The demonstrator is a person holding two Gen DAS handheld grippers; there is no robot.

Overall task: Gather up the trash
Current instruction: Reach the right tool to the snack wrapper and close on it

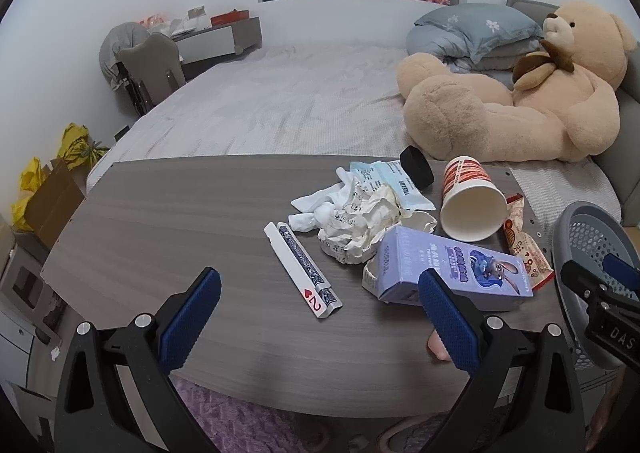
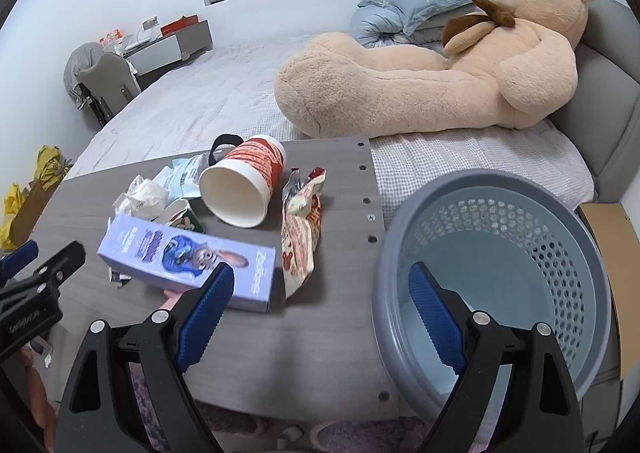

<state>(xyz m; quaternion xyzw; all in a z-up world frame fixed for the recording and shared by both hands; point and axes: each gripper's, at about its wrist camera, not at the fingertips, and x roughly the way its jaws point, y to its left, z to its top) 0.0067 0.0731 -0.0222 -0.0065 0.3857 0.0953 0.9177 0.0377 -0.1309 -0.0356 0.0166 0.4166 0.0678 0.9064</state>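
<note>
I am holding my left gripper (image 1: pixel 320 317) and right gripper (image 2: pixel 322 317) wide open, gripping nothing. The grey basket (image 2: pixel 400 253) is sitting empty beside the table (image 2: pixel 328 333); left of it, 1 paper cup (image 2: pixel 244 185) is lying empty among the trash.

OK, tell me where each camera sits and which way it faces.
Left wrist: on the left gripper, above the table's near edge, facing the trash pile and the bed; its own open jaws show, plus the right gripper at right.
Right wrist: on the right gripper, facing the table's right end and the grey basket; open jaws, left gripper at left.
Shared: paper cup, purple box, snack wrapper, teddy bear.
</note>
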